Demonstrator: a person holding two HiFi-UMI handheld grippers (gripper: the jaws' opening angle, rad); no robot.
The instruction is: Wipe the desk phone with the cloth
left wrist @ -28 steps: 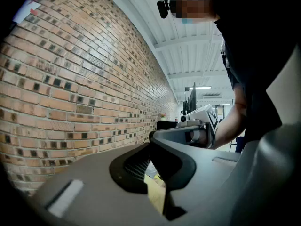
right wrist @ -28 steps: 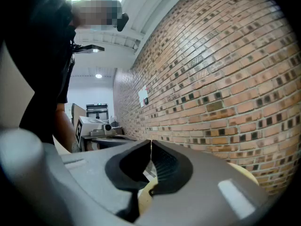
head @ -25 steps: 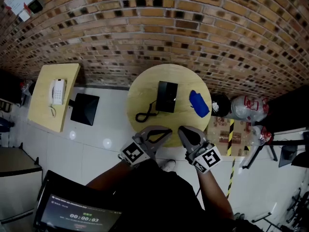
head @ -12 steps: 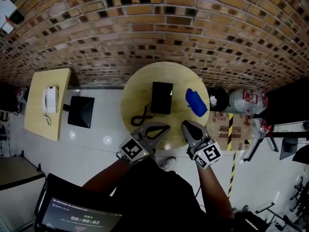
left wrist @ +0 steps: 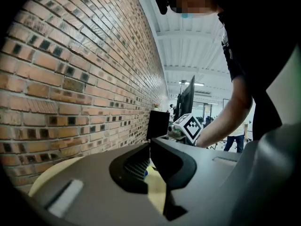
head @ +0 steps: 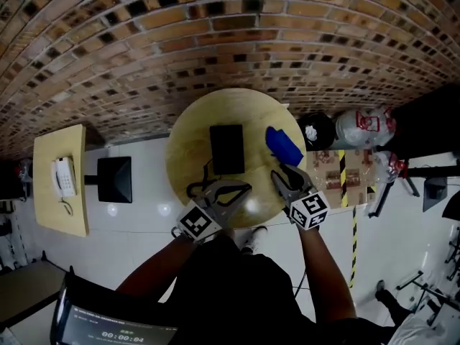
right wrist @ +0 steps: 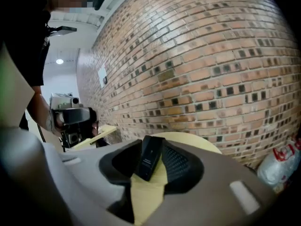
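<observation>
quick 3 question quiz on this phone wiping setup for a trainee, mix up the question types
1. True or false: the cloth lies on top of the desk phone.
2. The right claw is: A) shut on the cloth B) open, gripping nothing C) clamped on the phone
3. Fill in: the cloth is ___ in colour.

Key
1. False: it lies beside the phone on the round table.
2. B: its jaws have just been opening, with nothing gripped between them.
3. Blue
</observation>
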